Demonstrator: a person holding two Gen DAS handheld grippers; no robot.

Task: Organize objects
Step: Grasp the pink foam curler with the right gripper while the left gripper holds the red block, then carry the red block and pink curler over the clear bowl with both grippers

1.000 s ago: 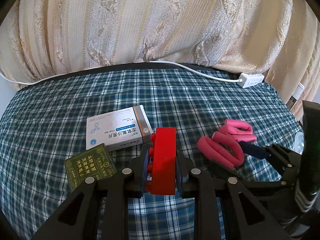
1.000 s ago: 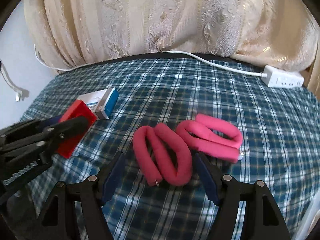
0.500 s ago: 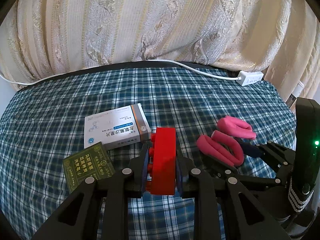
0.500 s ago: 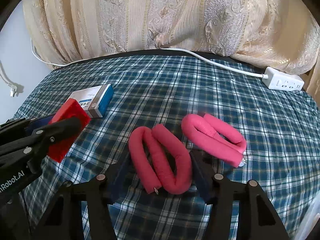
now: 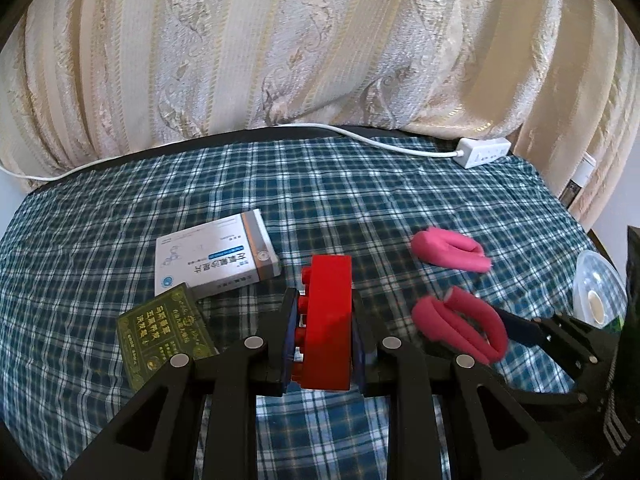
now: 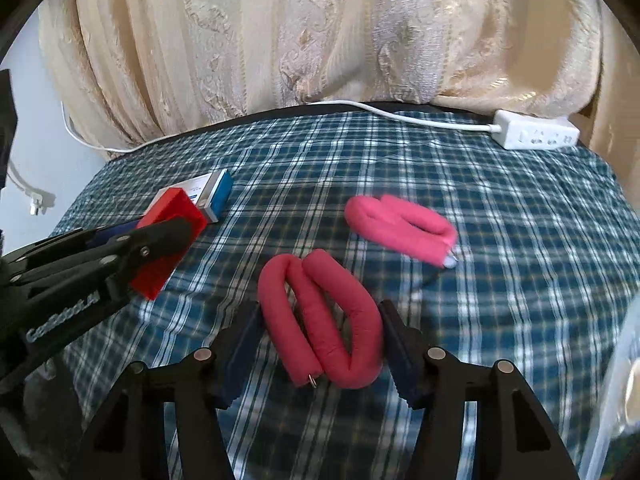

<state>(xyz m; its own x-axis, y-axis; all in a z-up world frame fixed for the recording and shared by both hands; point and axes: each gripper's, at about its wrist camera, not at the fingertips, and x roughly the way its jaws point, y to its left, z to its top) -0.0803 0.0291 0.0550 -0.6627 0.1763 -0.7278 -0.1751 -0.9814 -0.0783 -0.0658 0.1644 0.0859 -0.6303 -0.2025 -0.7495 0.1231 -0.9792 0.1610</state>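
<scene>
Red block (image 5: 326, 320) sits clamped in the left hand-held gripper (image 5: 325, 344), lifted off the plaid bench (image 5: 360, 184). The right hand-held gripper (image 6: 320, 344) pinches one pink foam curler (image 6: 320, 320); a second curler (image 6: 400, 226) lies beyond it. Medicine box (image 5: 216, 256) and green packet (image 5: 166, 334), ahead-left of the left one, look unsorted: early going.

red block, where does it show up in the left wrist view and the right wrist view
Left wrist view: the red block sits low at centre, clamped between the left gripper jaws.
Right wrist view: the same block is at mid-left, held in the left gripper reaching in from the left edge.
Shared landmark: the white medicine box lies just beyond the block in both.
</scene>
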